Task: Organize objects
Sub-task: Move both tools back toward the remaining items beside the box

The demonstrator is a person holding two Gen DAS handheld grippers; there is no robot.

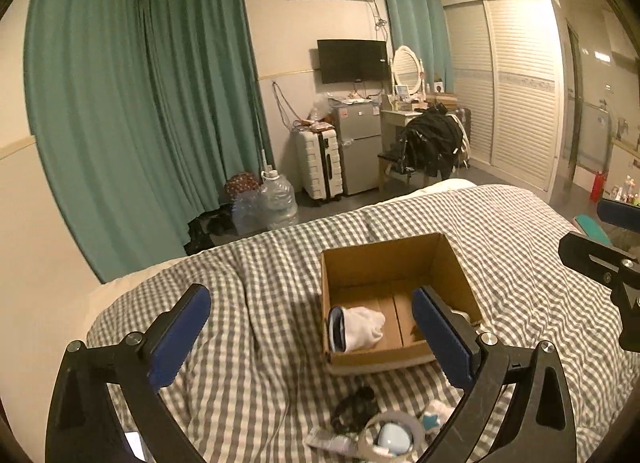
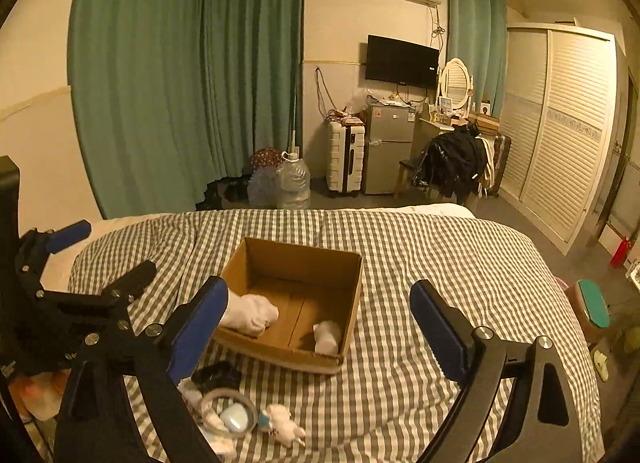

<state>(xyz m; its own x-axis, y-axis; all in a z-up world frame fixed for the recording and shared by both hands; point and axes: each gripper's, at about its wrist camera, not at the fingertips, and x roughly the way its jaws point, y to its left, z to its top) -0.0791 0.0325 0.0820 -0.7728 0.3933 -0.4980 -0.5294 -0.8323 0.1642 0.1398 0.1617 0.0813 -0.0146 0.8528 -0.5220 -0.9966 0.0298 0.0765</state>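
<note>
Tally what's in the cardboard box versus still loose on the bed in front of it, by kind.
In the cardboard box:
White sock bundle: 1
Small white item: 1
Loose on the bed:
Black tangled item: 1
Tape roll: 1
Light-blue case: 1
White plush toy: 1
Total: 6

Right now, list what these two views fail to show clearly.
- Left wrist view: second white bundle in the box, mostly behind the left gripper finger.
- Both views: clutter by the tape roll, too blurred to identify.
- Left wrist view: flat item, cut off at the bottom edge.
</note>
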